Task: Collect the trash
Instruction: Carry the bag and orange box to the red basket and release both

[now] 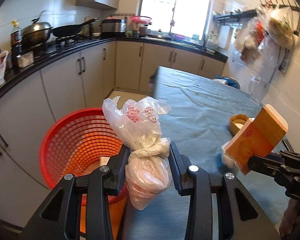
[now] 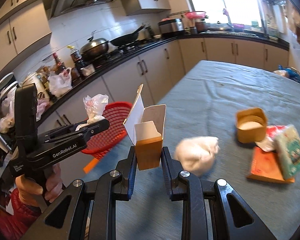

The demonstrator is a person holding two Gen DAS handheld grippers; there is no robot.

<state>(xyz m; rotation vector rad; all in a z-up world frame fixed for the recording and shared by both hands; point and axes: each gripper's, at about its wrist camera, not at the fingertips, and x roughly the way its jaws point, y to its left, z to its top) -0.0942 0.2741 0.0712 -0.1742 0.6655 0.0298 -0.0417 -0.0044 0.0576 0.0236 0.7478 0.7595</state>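
Left claw grips a knotted plastic bag beside the red basket; right claw grips an orange carton (tissue wad at 3 o'clock and other tabletop litter remain).

Daylight blows out the window; fisheye edges bend and darken, with motion blur throughout.

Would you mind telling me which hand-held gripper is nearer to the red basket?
Left. The left hand-held gripper, shut on a knotted plastic bag, hangs beside the red basket rim; the right hand-held gripper, holding an orange carton, is over the table.
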